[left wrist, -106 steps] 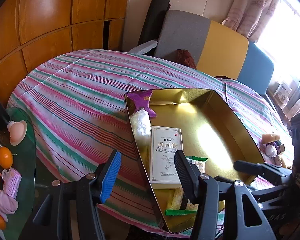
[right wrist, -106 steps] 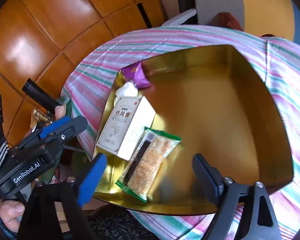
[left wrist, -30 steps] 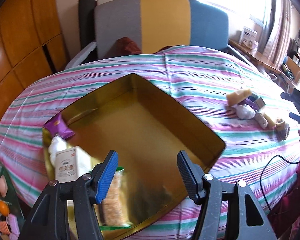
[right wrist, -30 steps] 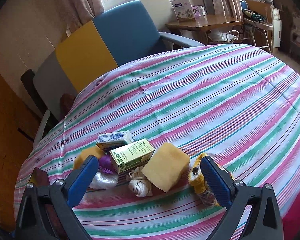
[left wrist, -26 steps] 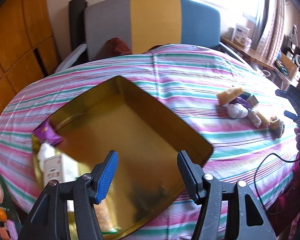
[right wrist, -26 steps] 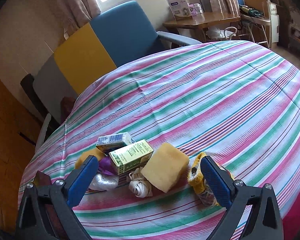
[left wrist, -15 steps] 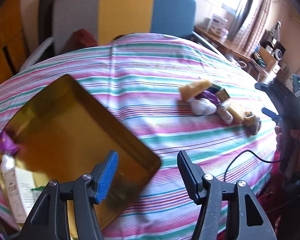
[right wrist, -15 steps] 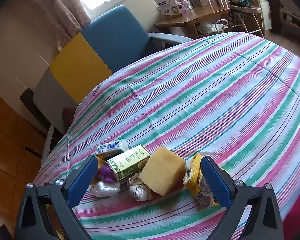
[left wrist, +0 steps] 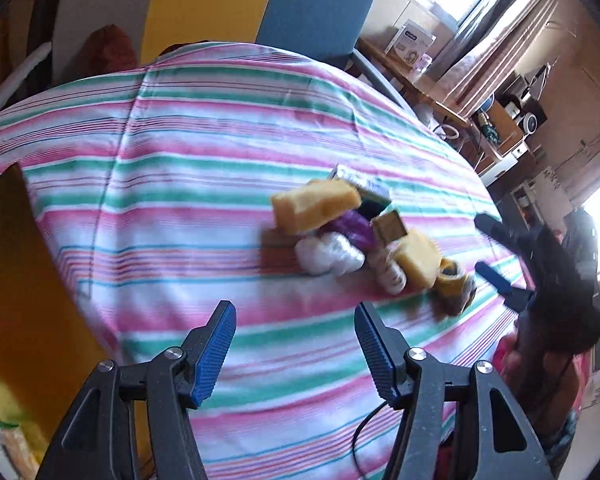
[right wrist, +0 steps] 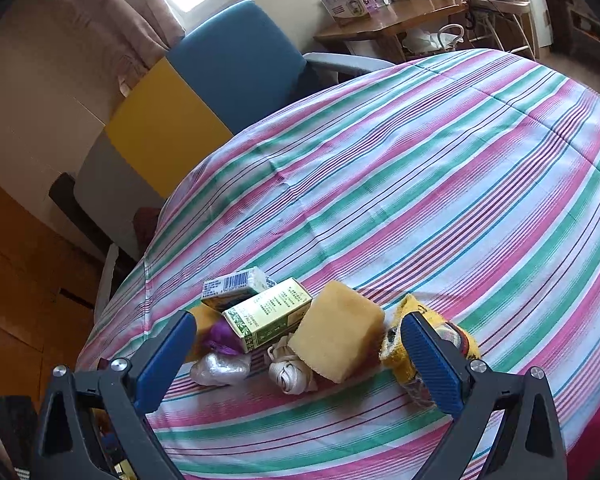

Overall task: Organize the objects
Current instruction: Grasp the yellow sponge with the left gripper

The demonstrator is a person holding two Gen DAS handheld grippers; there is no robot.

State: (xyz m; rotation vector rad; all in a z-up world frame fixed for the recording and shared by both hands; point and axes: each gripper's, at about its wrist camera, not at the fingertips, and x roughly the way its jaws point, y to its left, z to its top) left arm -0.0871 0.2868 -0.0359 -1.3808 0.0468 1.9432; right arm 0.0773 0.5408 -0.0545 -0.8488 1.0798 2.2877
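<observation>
A pile of small items lies on the striped tablecloth [right wrist: 420, 184]: a yellow sponge [right wrist: 340, 344], a green box [right wrist: 268, 314], a blue-and-white box [right wrist: 236, 286], a purple packet [right wrist: 220, 336], a silvery wrapped lump [right wrist: 220, 370], a white knotted bundle [right wrist: 290, 372] and a yellow knitted piece [right wrist: 398, 354]. My right gripper [right wrist: 296, 332] is open and hangs just in front of the pile, which shows between its fingers. My left gripper [left wrist: 294, 320] is empty, its jaws opening, short of the pile [left wrist: 340, 232]. The gold tin [left wrist: 16, 280] is at the left edge.
A blue, yellow and grey chair [right wrist: 220, 80] stands behind the table. A wooden side table [right wrist: 400, 16] with a box is at the back right. A hand [left wrist: 540, 360] holds the right gripper [left wrist: 494, 250]. A black cable [left wrist: 364, 432] hangs at the table's near edge.
The left gripper swung right, away from the gold tin and toward the pile, which now sits much nearer in its view. The right gripper stayed over the pile, tilting slightly.
</observation>
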